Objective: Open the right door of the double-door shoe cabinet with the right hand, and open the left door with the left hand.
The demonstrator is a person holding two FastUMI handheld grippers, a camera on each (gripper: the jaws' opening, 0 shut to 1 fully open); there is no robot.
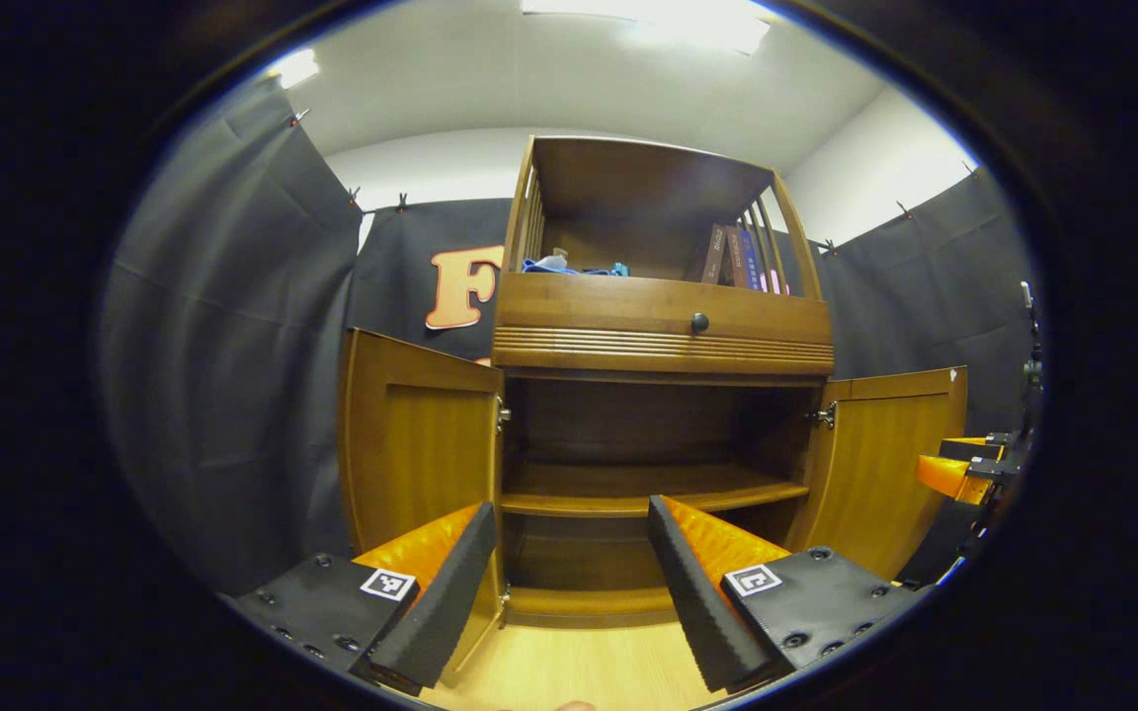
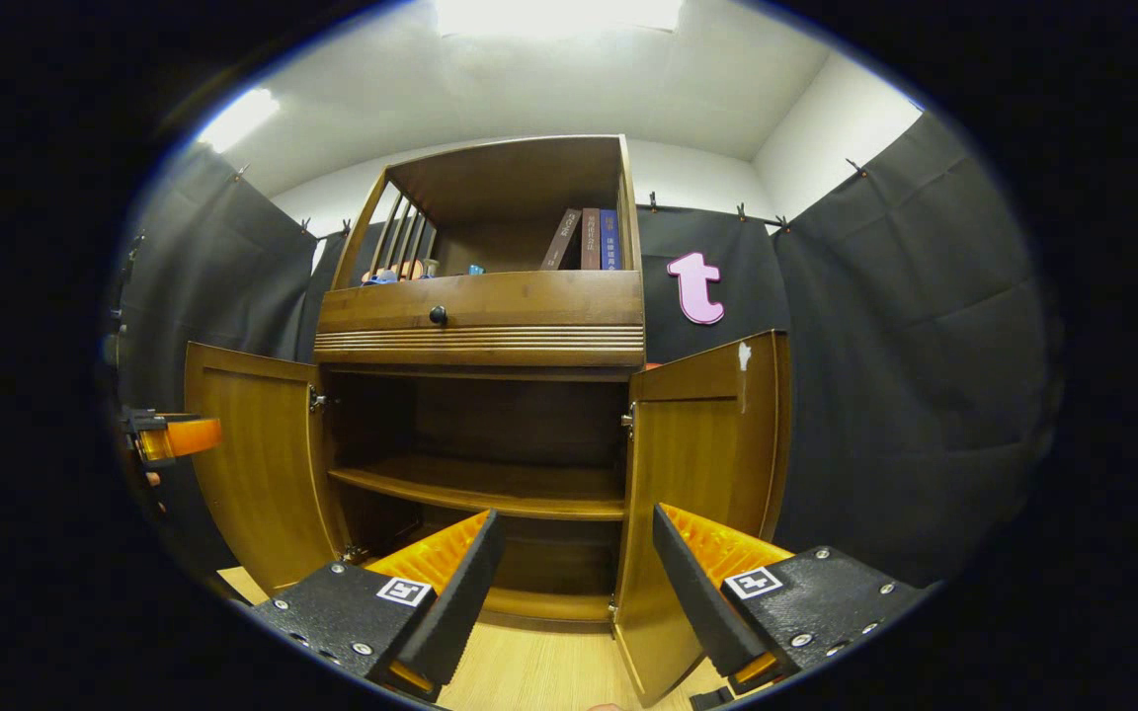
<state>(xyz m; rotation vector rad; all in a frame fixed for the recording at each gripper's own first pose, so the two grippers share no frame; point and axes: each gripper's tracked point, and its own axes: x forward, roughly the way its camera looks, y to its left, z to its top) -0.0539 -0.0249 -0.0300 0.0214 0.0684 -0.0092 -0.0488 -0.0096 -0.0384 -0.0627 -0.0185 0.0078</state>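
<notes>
A: Near stuff first. Left gripper (image 1: pixel 561 583), bottom of the left gripper view: fingers wide apart, nothing btwn them, pointing at the cabinet (image 1: pixel 663 326) mid-frame. Right gripper (image 2: pixel 574 583), bottom of the right gripper view: same, fingers apart, holding nothing.

B: Doors?

A: Both swung out already. Left door (image 1: pixel 416 444) sits center-left in the left gripper view, its lower edge just behind the left finger. Right door (image 2: pixel 702 454) sits right of center in the right gripper view, its bottom edge close by the right finger. I'd call the task basically done.

B: Risks from here?

A: Mostly clipping. Each gripper sits near its door's lower edge, so a sideways pull-out could nudge a door back toward closed, or a finger could catch the panel. Pushing a door wider might strain the hinges (image 1: pixel 503 415). Can't tell whether the doors touch the fingers.

B: Count, near to far?

A: 2 grippers, 2 doors, 1 inner shelf (image 1: pixel 628 489) w/ nothing on it, 1 drawer front w/ 1 knob (image 1: pixel 699 322). Up top, the open shelf holds about 3 books (image 2: pixel 589 240) plus some small bits at its other end, too small to count.
</notes>
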